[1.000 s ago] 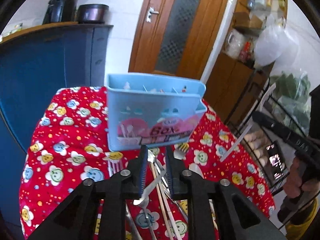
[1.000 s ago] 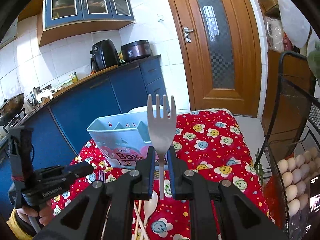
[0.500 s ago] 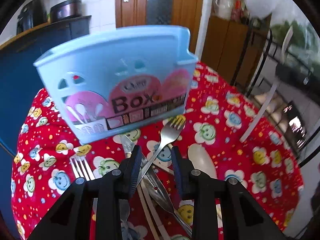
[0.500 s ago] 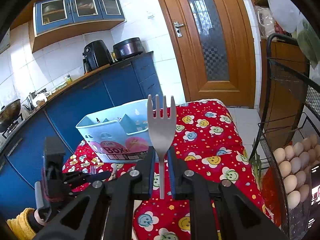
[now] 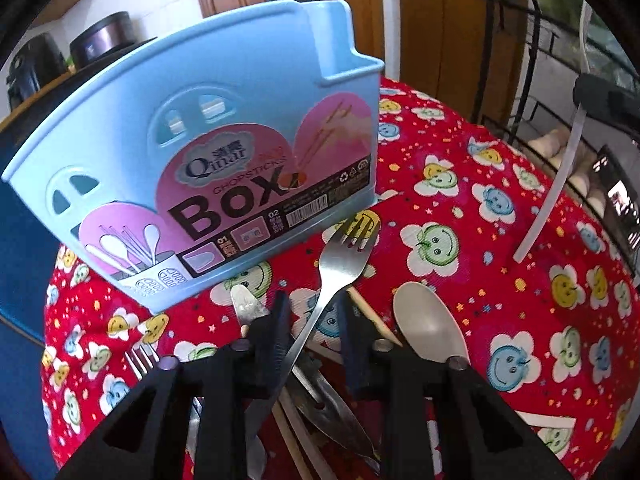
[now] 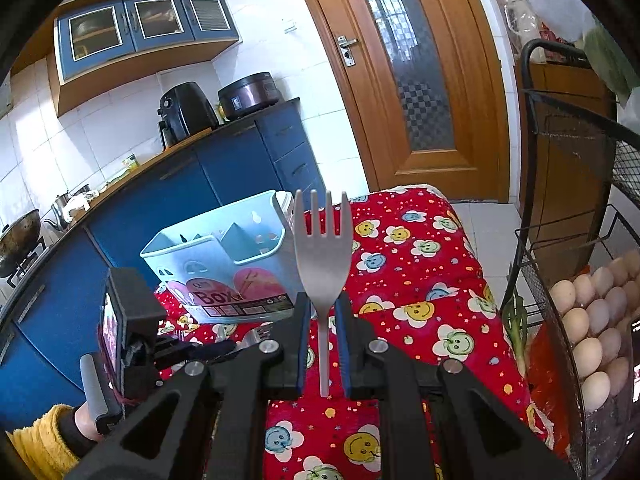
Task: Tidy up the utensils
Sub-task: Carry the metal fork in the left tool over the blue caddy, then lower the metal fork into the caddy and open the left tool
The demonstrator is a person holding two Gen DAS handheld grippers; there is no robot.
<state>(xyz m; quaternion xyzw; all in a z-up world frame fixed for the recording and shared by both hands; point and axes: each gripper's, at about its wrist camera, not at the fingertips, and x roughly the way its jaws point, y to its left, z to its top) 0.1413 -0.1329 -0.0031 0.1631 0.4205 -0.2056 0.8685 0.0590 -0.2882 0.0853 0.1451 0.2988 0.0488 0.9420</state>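
Observation:
A light blue chopsticks box stands on the red flowered tablecloth; it also shows in the right wrist view. My left gripper is open, low over a pile of utensils, its fingers either side of a metal fork lying just in front of the box. A spoon, a knife and chopsticks lie in the pile. My right gripper is shut on a grey fork, held upright above the table, right of the box.
A second fork lies at the left of the pile. A wire rack with eggs stands right of the table. Blue cabinets are behind the table and a wooden door is beyond it. The table's edges drop off left and right.
My left gripper has opened, dropped and moved close to the box, now straddling the metal fork. My right gripper holds its fork steady, drifting slightly.

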